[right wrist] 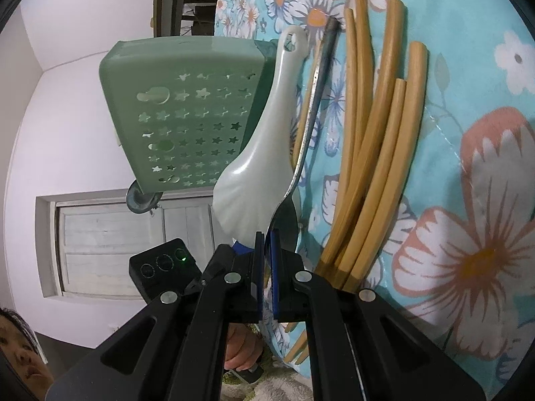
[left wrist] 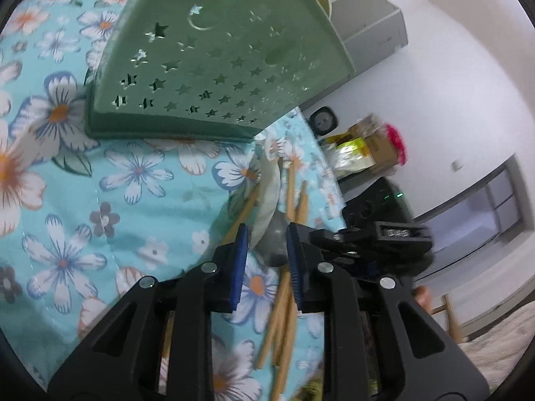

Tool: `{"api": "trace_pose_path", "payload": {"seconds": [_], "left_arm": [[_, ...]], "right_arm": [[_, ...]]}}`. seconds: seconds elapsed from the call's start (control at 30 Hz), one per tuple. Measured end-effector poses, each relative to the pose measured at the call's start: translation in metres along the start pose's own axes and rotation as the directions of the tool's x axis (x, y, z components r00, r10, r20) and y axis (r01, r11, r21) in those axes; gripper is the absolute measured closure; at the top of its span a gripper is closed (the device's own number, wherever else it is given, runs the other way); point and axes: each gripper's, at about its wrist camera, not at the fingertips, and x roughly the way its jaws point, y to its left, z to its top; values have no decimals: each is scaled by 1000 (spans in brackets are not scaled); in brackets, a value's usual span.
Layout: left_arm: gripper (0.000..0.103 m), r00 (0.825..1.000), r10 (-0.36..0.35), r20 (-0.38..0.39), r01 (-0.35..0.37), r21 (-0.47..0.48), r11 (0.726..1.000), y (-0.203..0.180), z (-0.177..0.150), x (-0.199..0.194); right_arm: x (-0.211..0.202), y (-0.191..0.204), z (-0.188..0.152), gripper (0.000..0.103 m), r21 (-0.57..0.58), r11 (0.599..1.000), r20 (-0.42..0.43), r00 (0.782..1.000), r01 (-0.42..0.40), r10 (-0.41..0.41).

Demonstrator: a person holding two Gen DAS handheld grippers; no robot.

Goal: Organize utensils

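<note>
**Inspector:** Green plastic holder (right wrist: 187, 117) stands on the flowered cloth (right wrist: 468, 67). Beside it lie the white spoon (right wrist: 264, 153), the metal spoon (right wrist: 312, 113) and the chopsticks (right wrist: 384, 153), none yet stowed.

**Onlooker:** And the tools?

**Inspector:** Right gripper (right wrist: 266, 250) is pressed together at the spoon bowls; whether it pinches one, I cannot tell. Left gripper (left wrist: 267, 260) is part-spread and empty, near the holder.

**Onlooker:** Risk?

**Inspector:** Overlapping spoons may lift together, or slip, scattering the chopsticks beside the holder.
</note>
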Motion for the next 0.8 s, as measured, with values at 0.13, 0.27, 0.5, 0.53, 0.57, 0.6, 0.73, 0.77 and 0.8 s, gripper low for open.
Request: {"api": "trace_pose_path", "payload": {"seconds": [0.13, 0.27, 0.5, 0.53, 0.57, 0.6, 0.73, 0.77, 0.8], "left_arm": [[82, 996, 84, -17, -82, 93, 992, -8, -3, 11], [91, 988, 156, -14, -151, 164, 975, -11, -5, 15], [96, 977, 206, 54, -213, 280, 936, -34, -12, 8], [97, 975, 210, 69, -221, 301, 928, -40, -13, 3], [98, 974, 213, 80, -227, 319, 920, -44, -14, -2], [98, 972, 216, 91, -234, 337, 912, -50, -15, -4], [101, 967, 212, 139, -251, 413, 875, -75, -20, -17], [102, 967, 211, 145, -253, 425, 869, -79, -20, -19], [102, 965, 213, 155, -261, 436, 861, -84, -22, -22]], "right_arm": [[-1, -3, 1, 99, 5, 1000, 4, 1000, 5, -5], [-4, -7, 2, 99, 12, 1000, 12, 1000, 4, -4], [-26, 4, -1, 100, -11, 999, 58, 997, -42, 43], [-32, 8, -1, 100, -20, 999, 70, 996, -51, 52], [-36, 11, -2, 100, -27, 998, 78, 995, -60, 62], [-41, 14, -3, 100, -33, 997, 86, 994, -70, 73], [-62, 28, -10, 100, -71, 993, 126, 986, -97, 105], [-65, 29, -11, 100, -74, 992, 131, 985, -102, 111], [-70, 31, -12, 100, -79, 991, 139, 983, -110, 120]]}}
